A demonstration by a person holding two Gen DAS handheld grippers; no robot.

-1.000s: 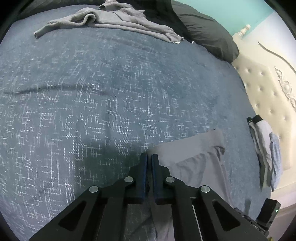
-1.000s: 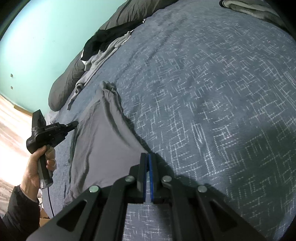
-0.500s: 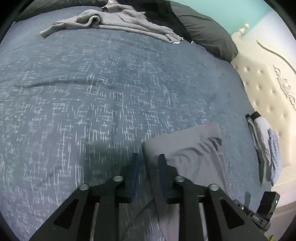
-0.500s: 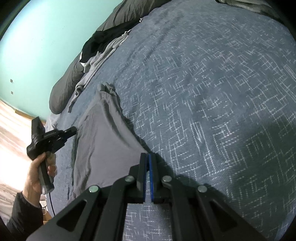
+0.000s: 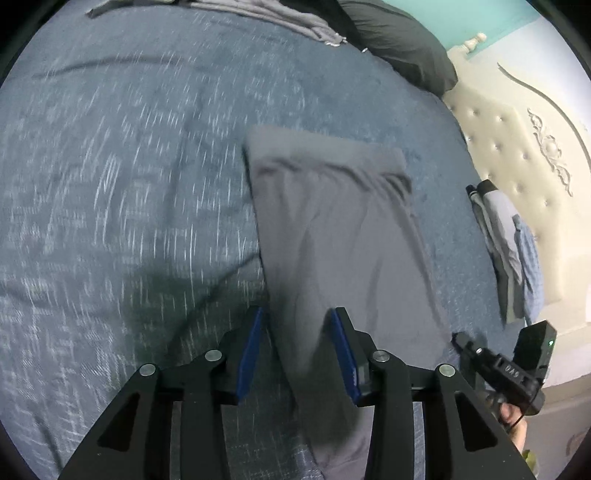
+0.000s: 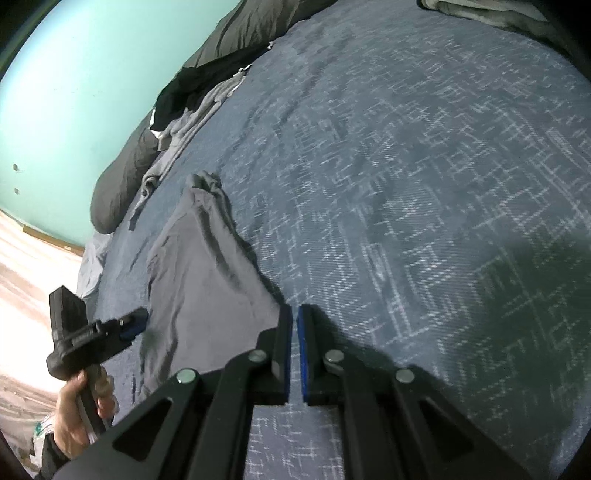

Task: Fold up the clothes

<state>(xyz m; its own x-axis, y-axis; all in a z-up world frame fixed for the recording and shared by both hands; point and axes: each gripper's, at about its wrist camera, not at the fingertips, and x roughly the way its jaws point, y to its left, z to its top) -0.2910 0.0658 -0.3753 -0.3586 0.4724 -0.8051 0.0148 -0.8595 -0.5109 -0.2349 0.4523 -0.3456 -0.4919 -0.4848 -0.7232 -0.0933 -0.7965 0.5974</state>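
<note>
A grey garment (image 5: pixel 332 229) lies as a long folded strip on the blue patterned bedspread (image 5: pixel 129 184). My left gripper (image 5: pixel 297 332) hovers open over the strip's near end, a finger on either side and nothing pinched. In the right wrist view the same grey garment (image 6: pixel 199 280) runs away from my right gripper (image 6: pixel 294 317), which is shut with the cloth's near corner at its fingertips. The left gripper (image 6: pixel 135 319) shows there at the garment's left edge, held by a hand (image 6: pixel 79 410). The right gripper (image 5: pixel 461 338) shows in the left wrist view at the strip's right edge.
A dark pillow (image 5: pixel 402 40) and a crumpled grey hoodie (image 5: pixel 266 14) lie at the bed's far side. A small stack of folded clothes (image 5: pixel 509 251) sits beside the cream tufted headboard (image 5: pixel 517 147). Past the bed edge are a wooden floor (image 6: pixel 26 280) and a teal wall (image 6: pixel 92 74).
My left gripper has opened, let go of the garment end and drawn back along the strip, so more of the cloth shows. My right gripper has stayed shut and hardly moved.
</note>
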